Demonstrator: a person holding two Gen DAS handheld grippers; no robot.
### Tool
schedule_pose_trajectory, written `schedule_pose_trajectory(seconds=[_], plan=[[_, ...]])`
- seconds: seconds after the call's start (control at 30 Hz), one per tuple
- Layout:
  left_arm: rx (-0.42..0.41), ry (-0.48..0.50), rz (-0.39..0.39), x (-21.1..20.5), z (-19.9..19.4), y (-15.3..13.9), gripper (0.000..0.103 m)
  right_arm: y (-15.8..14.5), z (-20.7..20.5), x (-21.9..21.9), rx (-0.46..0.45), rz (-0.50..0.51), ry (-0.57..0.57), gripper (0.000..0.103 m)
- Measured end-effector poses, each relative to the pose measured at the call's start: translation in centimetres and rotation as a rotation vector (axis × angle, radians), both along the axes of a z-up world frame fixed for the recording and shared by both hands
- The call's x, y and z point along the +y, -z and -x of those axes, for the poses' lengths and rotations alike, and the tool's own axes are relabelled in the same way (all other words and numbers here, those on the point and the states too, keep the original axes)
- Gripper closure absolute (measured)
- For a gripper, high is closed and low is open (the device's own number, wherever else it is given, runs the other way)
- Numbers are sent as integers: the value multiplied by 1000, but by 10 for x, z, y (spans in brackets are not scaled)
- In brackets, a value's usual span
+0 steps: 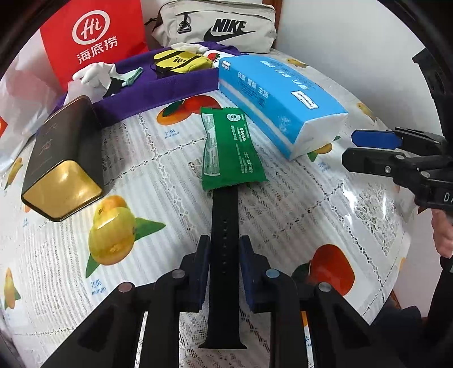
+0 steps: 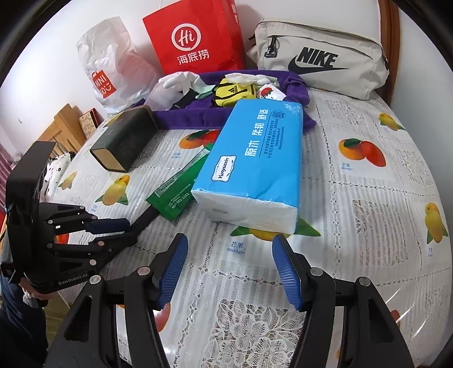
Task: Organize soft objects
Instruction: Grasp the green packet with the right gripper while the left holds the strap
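Note:
My left gripper is shut on a black watch strap; the strap's far end lies under a green sachet on the table. In the right wrist view the left gripper pinches that strap beside the green sachet. My right gripper is open and empty, just in front of a blue tissue pack. The tissue pack leans on a purple fabric tray that holds a yellow pouch, white gloves and other soft items.
A dark tin with a gold end lies at the left. A red paper bag, a beige Nike bag and a white plastic bag stand against the wall. The table edge curves on the right.

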State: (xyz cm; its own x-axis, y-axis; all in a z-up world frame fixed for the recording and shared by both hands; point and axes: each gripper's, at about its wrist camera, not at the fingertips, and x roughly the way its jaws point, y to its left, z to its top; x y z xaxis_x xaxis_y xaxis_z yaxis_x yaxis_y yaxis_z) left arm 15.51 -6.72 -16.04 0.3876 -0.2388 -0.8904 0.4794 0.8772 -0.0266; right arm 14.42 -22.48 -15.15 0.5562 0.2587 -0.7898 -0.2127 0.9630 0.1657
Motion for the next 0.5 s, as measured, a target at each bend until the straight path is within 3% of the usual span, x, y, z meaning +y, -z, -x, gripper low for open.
schedule_pose_trajectory(seconds=[0.1, 0.17, 0.27, 0.5], plan=[[-5, -6, 6, -3, 0, 1, 77, 1, -1, 5, 8, -3, -9, 41], [-29, -12, -12, -6, 1, 1, 83, 1, -1, 10, 9, 0, -22, 41], [-22, -29, 2, -3, 0, -1, 83, 1, -1, 20, 11, 13, -40, 41], [-51, -112, 5, 35, 13, -12, 83, -3, 1, 49, 14, 7, -91, 41]])
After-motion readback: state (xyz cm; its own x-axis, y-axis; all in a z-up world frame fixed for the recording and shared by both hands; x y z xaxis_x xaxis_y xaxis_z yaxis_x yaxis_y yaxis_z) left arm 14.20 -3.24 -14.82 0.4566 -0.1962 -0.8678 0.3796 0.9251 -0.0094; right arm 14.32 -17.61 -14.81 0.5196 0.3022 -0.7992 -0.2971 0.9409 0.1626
